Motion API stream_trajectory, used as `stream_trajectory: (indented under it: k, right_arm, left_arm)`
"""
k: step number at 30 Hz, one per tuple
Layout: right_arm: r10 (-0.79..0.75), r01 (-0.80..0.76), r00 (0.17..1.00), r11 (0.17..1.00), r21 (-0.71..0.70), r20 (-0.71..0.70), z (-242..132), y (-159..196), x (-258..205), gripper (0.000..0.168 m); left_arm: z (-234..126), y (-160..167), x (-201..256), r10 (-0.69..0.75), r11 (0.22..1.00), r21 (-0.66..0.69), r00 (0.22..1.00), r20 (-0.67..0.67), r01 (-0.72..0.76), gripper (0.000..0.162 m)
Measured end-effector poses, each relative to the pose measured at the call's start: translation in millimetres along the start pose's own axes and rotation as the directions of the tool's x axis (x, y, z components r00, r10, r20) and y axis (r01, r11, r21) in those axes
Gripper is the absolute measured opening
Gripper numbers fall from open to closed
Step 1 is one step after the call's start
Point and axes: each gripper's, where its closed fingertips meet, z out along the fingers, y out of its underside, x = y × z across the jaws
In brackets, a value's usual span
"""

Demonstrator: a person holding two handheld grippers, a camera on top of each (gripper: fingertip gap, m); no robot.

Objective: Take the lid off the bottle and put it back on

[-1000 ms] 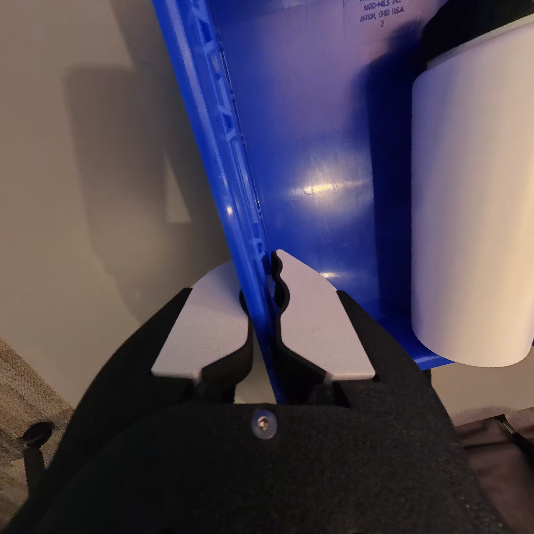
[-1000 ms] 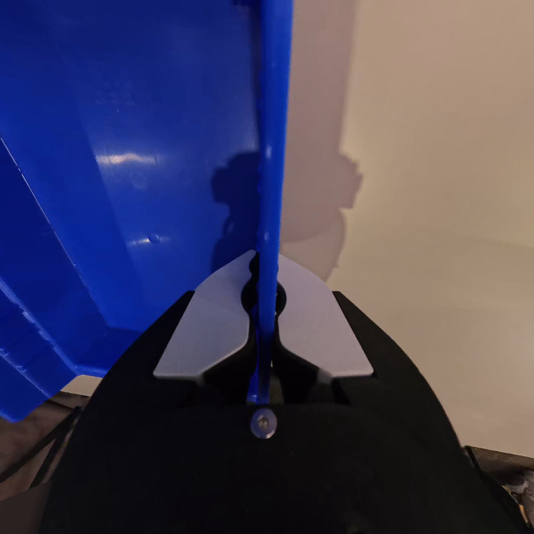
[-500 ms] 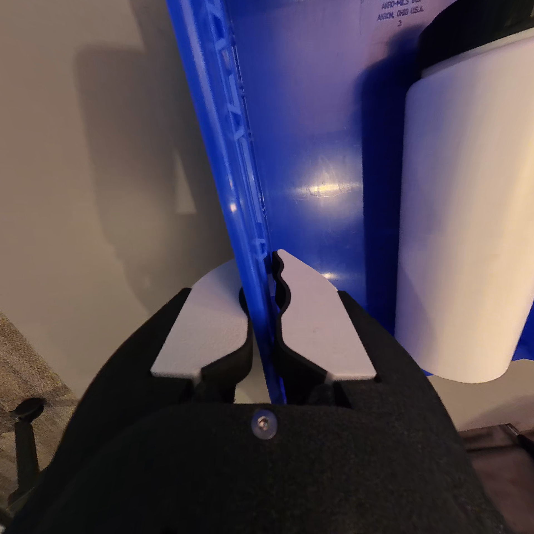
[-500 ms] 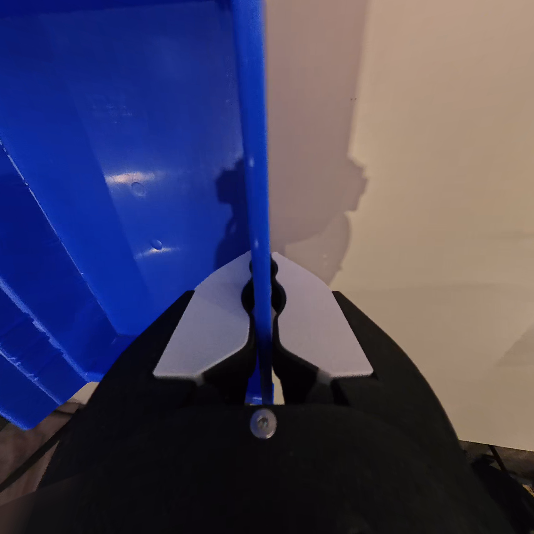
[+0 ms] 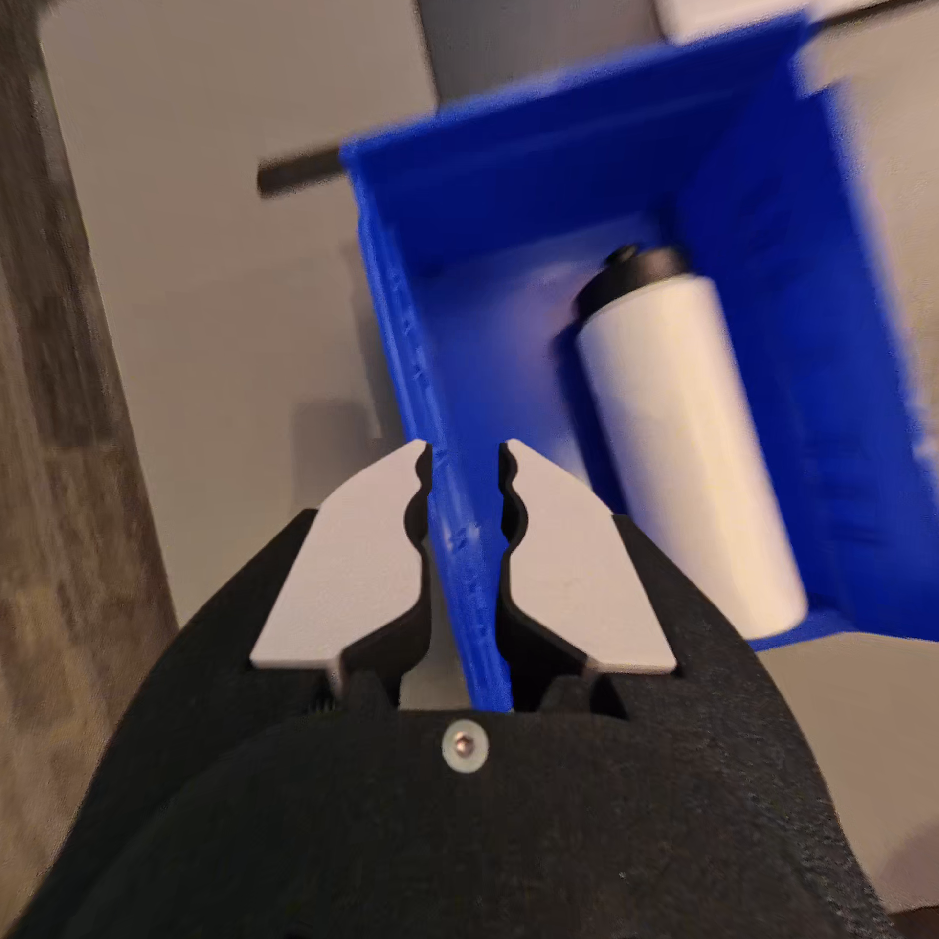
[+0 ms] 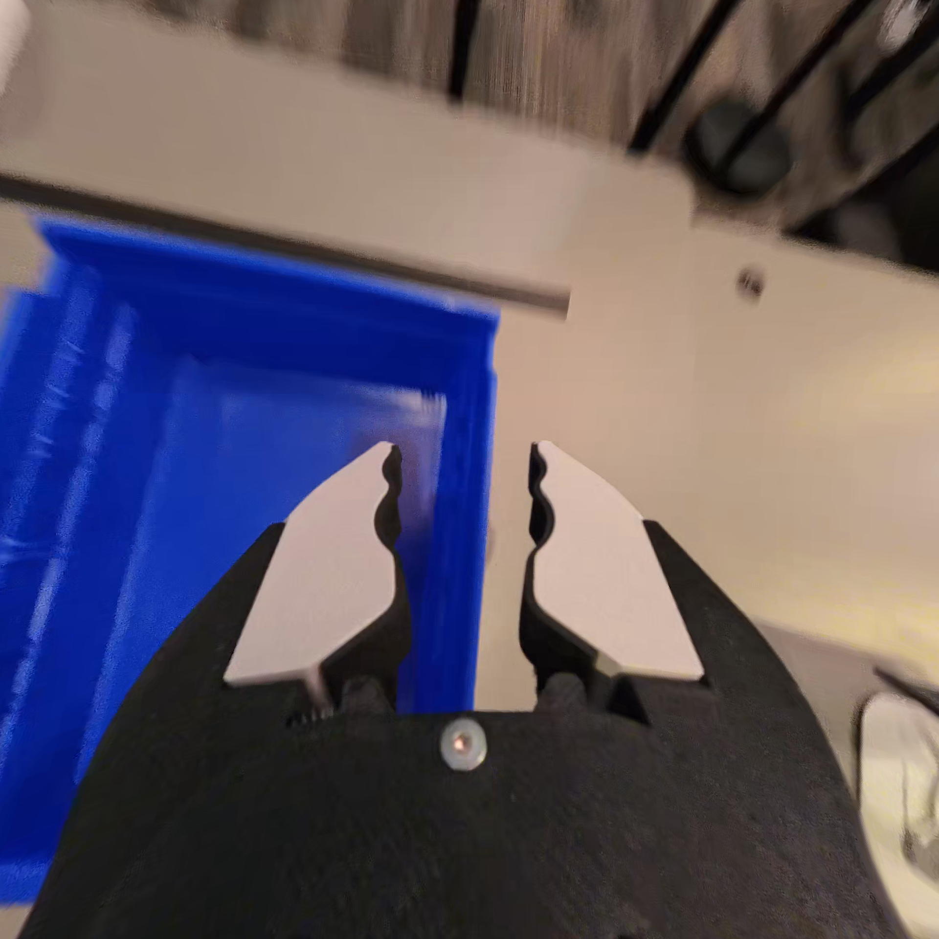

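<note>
Both jaws spread astride bin (image 5: 508, 213) walls; bottle (image 5: 686, 447) lies flat, lid (image 5: 635, 274) pointing away.

Blue bin (image 5: 533, 213) on a pale table (image 5: 213, 305)

The bin is sitting on the tabletop; grey wood-look flooring (image 5: 45, 355) and a dark caster wheel (image 6: 737, 147) are showing beyond the table's edge.

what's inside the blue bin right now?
One white bottle lying on its side in the blue bin, black lid on. The floor under the bottle is hidden, and the right wrist view shows only a bare corner.
</note>
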Motion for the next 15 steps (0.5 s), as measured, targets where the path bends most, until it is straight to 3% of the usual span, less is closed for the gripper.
stream_trajectory:
  k: [2, 4, 6, 8, 10, 13, 15]
  right_arm:
    - [-0.015, 0.011, 1.000, 0.971, 0.240, 0.013, -24.7, -35.7, -13.1, 0.050]
    - [-0.013, -0.020, 0.998, 0.887, 0.461, 0.068, -48.2, -64.6, -30.1, 0.051]
    - [-0.014, -0.078, 0.988, 0.818, 0.570, 0.156, -63.1, -81.1, -49.3, 0.052]
    - [-0.032, -0.127, 0.969, 0.788, 0.602, 0.245, -70.2, -89.1, -70.0, 0.052]
    - [-0.036, -0.161, 0.958, 0.755, 0.636, 0.286, -76.3, -96.0, -82.2, 0.052]
    - [-0.030, -0.170, 0.960, 0.731, 0.661, 0.280, -78.2, -100.7, -87.4, 0.052]
    - [-0.047, -0.155, 0.957, 0.752, 0.641, 0.286, -72.7, -98.1, -93.9, 0.052]
  left_arm:
    - [-25.0, -26.7, 20.5, 0.057, 0.983, 0.179, 0.996, -0.065, -0.044, 0.030]
    - [-46.3, -55.9, 41.2, 0.150, 0.914, 0.392, 0.984, -0.096, -0.101, 0.036]
    - [-54.4, -68.1, 57.0, 0.205, 0.853, 0.509, 0.971, -0.121, -0.116, 0.037]
    - [-48.7, -64.8, 72.1, 0.224, 0.869, 0.484, 0.954, -0.198, -0.103, 0.043]
    - [-39.3, -56.3, 89.6, 0.203, 0.915, 0.398, 0.924, -0.323, -0.062, 0.069]
    - [-30.1, -38.5, 117.4, 0.095, 0.982, 0.187, 0.817, -0.569, 0.016, 0.090]
    - [-20.5, -24.3, 126.3, 0.002, 0.999, 0.041, 0.761, -0.649, 0.033, 0.092]
